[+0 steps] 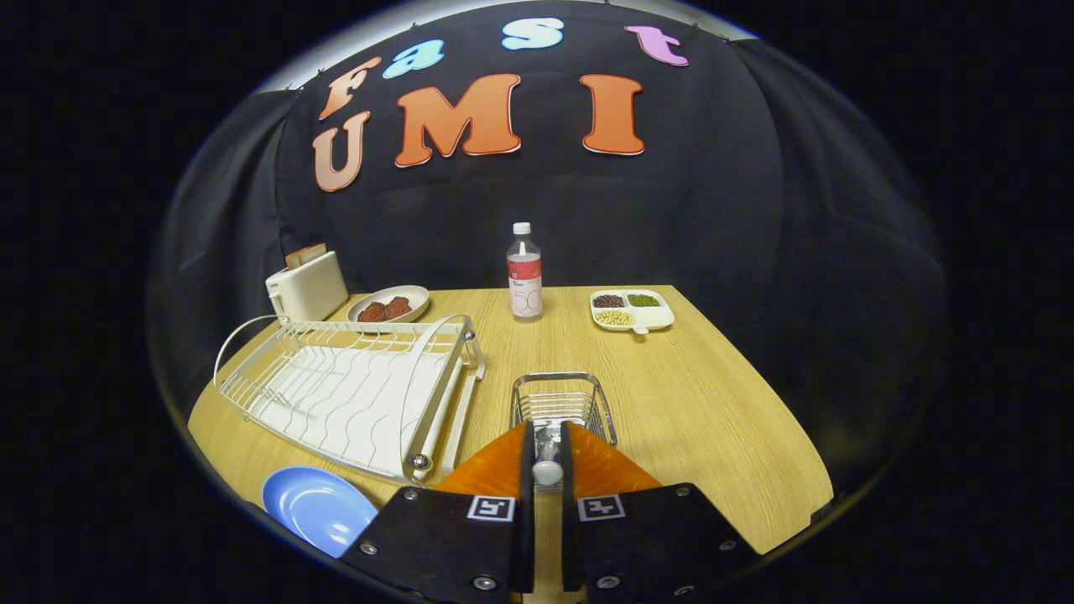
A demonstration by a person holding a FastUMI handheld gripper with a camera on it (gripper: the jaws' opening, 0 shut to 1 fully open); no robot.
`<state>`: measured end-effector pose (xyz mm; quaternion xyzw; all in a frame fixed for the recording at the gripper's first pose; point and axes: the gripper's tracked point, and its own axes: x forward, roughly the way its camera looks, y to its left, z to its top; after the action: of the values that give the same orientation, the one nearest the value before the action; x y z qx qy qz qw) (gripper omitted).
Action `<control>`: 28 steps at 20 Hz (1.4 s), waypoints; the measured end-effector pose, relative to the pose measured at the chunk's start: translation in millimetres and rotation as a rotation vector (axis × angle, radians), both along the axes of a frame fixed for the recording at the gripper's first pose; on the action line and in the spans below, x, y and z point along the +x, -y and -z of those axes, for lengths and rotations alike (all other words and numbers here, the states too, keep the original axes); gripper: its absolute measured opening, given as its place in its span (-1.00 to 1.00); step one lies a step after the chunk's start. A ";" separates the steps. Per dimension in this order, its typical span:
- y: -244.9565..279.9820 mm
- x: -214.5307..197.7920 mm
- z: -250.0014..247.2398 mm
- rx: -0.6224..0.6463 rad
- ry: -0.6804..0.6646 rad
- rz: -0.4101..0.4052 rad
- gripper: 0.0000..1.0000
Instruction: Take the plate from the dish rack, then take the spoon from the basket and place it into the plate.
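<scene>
Jaws grip spoon [548,466], basket [560,404] just beyond.

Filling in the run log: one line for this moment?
claw: shut on metal spoon | over wire basket | round blue plate on wooden table, beside white dish rack

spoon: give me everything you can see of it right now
The spoon shows as a pale, shiny rounded end, metal by the look, sitting between the fingers of the gripper, which are closed in on it from both sides. Its far part runs toward the wire basket just ahead. Which end is gripped cannot be told.
</scene>
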<state>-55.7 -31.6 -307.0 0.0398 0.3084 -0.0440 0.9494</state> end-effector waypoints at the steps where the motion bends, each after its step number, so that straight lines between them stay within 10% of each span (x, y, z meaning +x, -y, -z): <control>1: 0.5 0.4 -2.3 0.016 -0.011 0.002 -0.77; 11: 14.9 2.0 -87.3 0.013 0.039 -0.023 -0.81; 18: -73.8 -41.7 -126.7 0.217 0.039 -0.260 -0.81; 28: -174.1 -96.9 -82.7 0.187 -0.074 -0.591 -0.82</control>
<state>-152.7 142.5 -224.3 0.0337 0.3439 0.2609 0.9014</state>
